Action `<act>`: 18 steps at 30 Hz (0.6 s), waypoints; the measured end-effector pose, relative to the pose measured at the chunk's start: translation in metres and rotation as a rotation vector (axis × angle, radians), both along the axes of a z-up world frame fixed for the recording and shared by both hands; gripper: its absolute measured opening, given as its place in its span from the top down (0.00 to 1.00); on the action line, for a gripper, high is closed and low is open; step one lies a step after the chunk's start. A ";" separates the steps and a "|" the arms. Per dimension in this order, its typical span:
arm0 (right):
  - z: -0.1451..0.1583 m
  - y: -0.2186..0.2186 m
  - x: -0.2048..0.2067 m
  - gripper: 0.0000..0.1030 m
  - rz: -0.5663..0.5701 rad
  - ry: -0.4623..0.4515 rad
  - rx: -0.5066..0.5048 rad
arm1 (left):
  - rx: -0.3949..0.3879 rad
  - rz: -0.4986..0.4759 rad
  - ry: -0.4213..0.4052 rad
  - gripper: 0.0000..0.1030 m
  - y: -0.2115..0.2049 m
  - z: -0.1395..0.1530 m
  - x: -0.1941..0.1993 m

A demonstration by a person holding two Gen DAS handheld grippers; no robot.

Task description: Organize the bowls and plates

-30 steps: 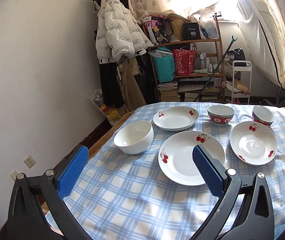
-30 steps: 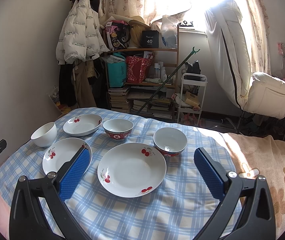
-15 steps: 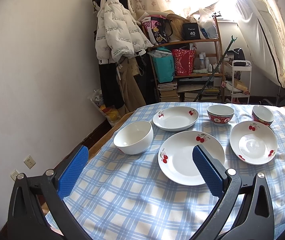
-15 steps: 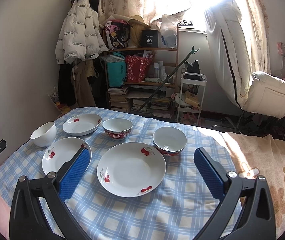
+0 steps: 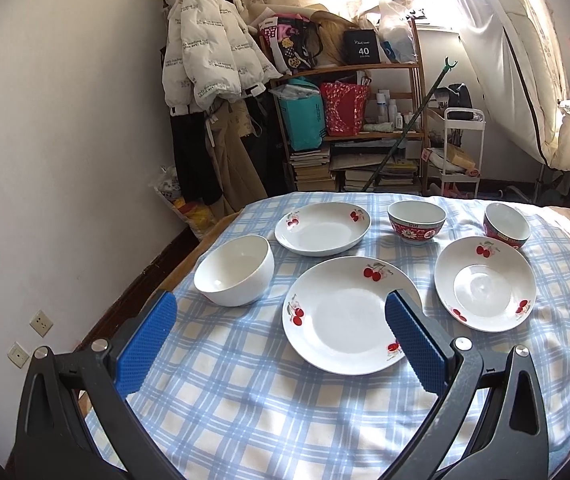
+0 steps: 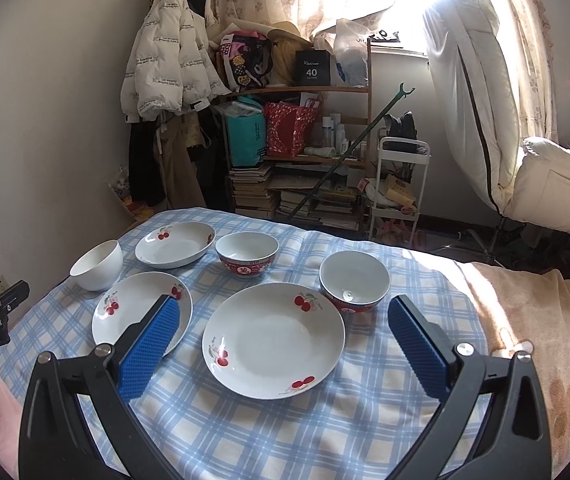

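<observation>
Both grippers, left (image 5: 279, 344) and right (image 6: 283, 348), are being held spread and empty; a cherry plate (image 6: 273, 339) is best pinched by its rim and stacked.

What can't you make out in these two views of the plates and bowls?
- Near rim of the left cherry-patterned white plate: right wrist view, hidden by the blue-padded gripper fingers.
- Lettering on the red patterned bowl: left wrist view, too small.
- Window area: both views, washed out by glare.
</observation>
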State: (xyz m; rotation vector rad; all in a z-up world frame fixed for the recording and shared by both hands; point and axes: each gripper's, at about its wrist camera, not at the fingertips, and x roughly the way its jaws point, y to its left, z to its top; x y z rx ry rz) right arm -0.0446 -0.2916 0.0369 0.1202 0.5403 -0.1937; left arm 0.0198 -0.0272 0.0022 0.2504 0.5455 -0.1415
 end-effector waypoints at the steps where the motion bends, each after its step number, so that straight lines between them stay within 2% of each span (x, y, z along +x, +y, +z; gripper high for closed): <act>1: -0.003 0.000 0.002 0.00 -0.011 0.003 -0.010 | 0.004 0.000 0.011 0.01 -0.004 -0.001 0.004; 7: -0.006 -0.009 0.024 0.00 -0.047 0.039 -0.046 | 0.031 -0.025 0.052 0.01 -0.033 -0.001 0.029; 18: -0.030 -0.039 0.066 0.00 -0.066 0.164 0.022 | 0.034 -0.113 0.190 0.01 -0.102 -0.020 0.087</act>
